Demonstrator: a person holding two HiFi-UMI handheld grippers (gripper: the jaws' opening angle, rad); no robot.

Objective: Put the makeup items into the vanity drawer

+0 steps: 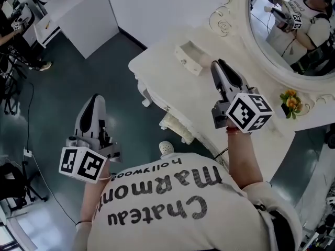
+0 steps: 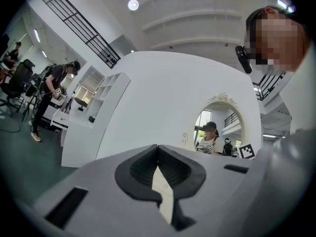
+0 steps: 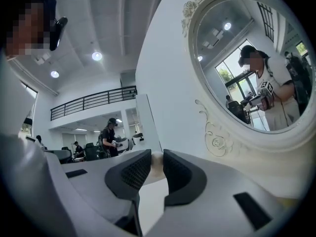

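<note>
A small pale makeup item [image 3: 156, 163], too blurred to tell its kind, sits between the pads of the right claw [image 1: 216, 64] and touches both. The small white drawer [image 1: 191, 58] rests on the white worktop [image 1: 172, 85], its hollow showing upward, near the claw at nine o'clock.

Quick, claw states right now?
Left claw: closed, empty.
Right claw: closed on a small beige item.
</note>
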